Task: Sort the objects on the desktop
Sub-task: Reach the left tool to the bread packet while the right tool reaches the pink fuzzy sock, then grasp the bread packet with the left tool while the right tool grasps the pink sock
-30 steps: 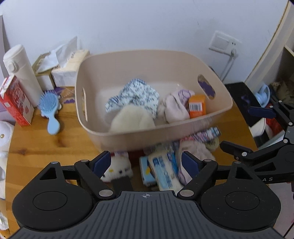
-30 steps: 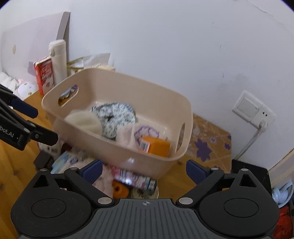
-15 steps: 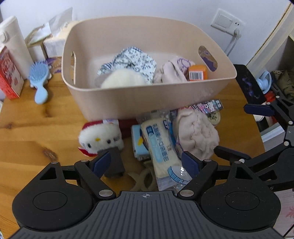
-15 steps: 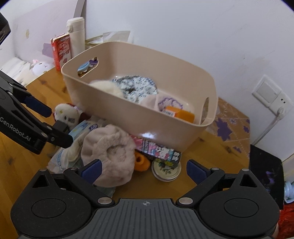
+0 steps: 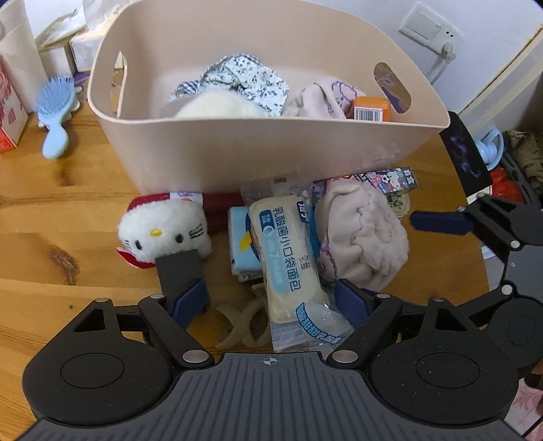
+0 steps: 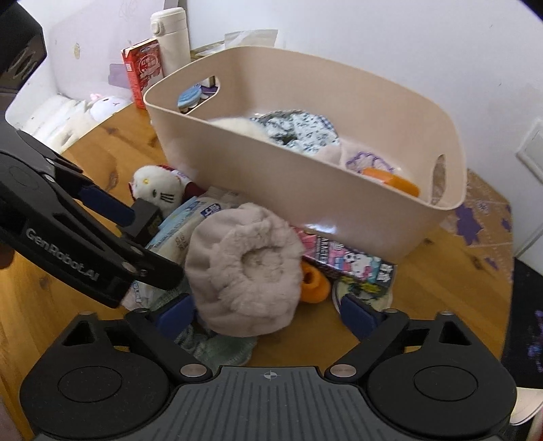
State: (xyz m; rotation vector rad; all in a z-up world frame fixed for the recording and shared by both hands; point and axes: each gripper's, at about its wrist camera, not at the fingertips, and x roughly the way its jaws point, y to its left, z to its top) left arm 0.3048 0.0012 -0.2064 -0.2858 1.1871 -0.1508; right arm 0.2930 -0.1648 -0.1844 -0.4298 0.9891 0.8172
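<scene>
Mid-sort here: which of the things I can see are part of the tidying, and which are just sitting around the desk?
Job:
beige bin
bread packet
fluffy pink hat
Hello Kitty plush
Hello Kitty box
beige hair claw
left gripper, right gripper, both open

Lying about:
blue hairbrush
white flask
red carton
wall socket

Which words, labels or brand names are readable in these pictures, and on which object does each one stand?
"GenRobot.AI": on the side of the left gripper.
"乳酸菌小口袋面包": on the bread packet.
Barcode digits on the orange box: too small to read.
Print on the cartoon box: too blurred to read.
Print on the red carton: too blurred to read.
</scene>
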